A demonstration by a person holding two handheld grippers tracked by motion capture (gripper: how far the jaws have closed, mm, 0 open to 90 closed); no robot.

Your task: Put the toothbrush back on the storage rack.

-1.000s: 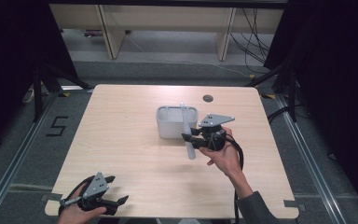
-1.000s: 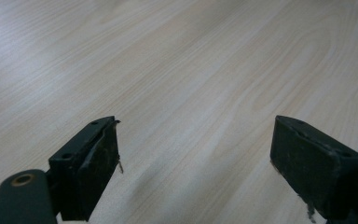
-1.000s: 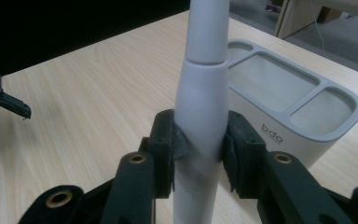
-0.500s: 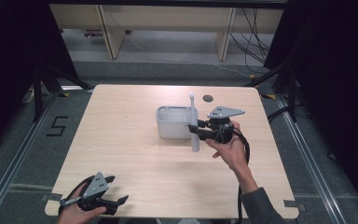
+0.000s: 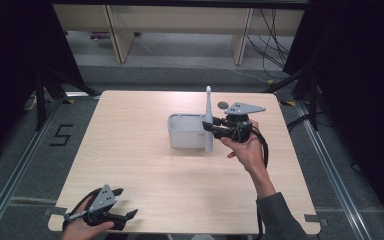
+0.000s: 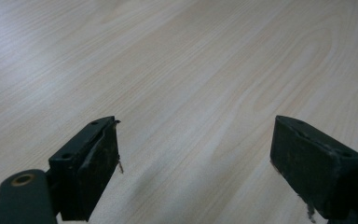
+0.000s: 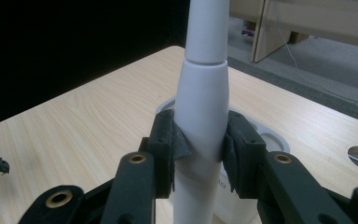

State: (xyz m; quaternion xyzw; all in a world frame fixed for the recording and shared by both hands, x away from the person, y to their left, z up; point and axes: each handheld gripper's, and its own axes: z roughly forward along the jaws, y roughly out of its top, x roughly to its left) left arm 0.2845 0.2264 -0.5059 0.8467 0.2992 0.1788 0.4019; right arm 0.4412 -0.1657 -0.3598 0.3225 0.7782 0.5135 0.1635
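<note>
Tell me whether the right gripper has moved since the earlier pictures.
Yes. The right gripper, shut on the white brush, went up the high view, from below the grey bin to beside it.

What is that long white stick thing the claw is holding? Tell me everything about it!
The white stick looks like smooth plastic, possibly an electric toothbrush: a thicker body below, a seam, then a thinner neck tapering upward. It stands upright, clamped on both sides by the right gripper, lifted beside the pale grey container on the wooden table. Its top end is too small to make out.
</note>
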